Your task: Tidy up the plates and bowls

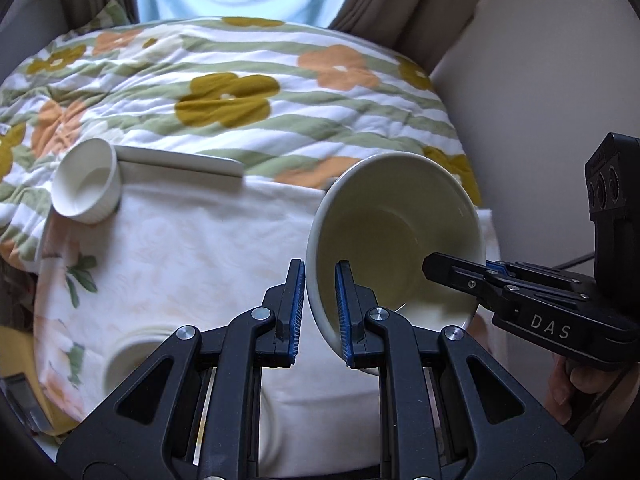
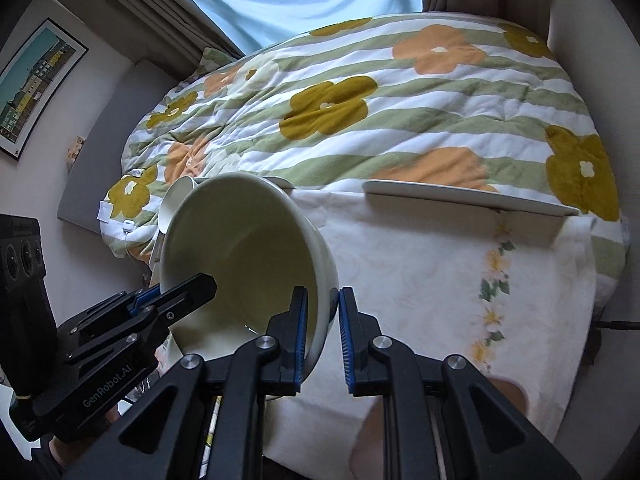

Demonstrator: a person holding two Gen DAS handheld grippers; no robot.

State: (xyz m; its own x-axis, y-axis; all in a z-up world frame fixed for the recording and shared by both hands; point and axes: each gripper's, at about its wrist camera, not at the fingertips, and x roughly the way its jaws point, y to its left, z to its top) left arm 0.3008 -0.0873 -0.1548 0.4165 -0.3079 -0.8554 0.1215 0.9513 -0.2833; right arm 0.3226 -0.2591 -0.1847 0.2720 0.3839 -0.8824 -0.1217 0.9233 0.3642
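A large cream bowl (image 1: 400, 232) hangs tilted above the cloth-covered table (image 1: 200, 248), held by its rim from two sides. My left gripper (image 1: 320, 268) is shut on the bowl's left rim, one pad inside and one outside. My right gripper (image 1: 434, 268) comes in from the right and clamps the opposite rim. In the right wrist view the same bowl (image 2: 248, 248) is pinched at its right rim by my right gripper (image 2: 323, 292), and my left gripper (image 2: 208, 284) bites the left rim. A small white ramekin (image 1: 86, 188) and a flat white plate (image 1: 180, 160) sit at the table's far edge.
Another white dish (image 1: 136, 360) lies at the near left, partly behind my left gripper. A long white plate (image 2: 468, 196) rests at the far right edge. A flowered quilt (image 1: 240, 80) covers the bed beyond the table. A framed picture (image 2: 32, 84) hangs on the left wall.
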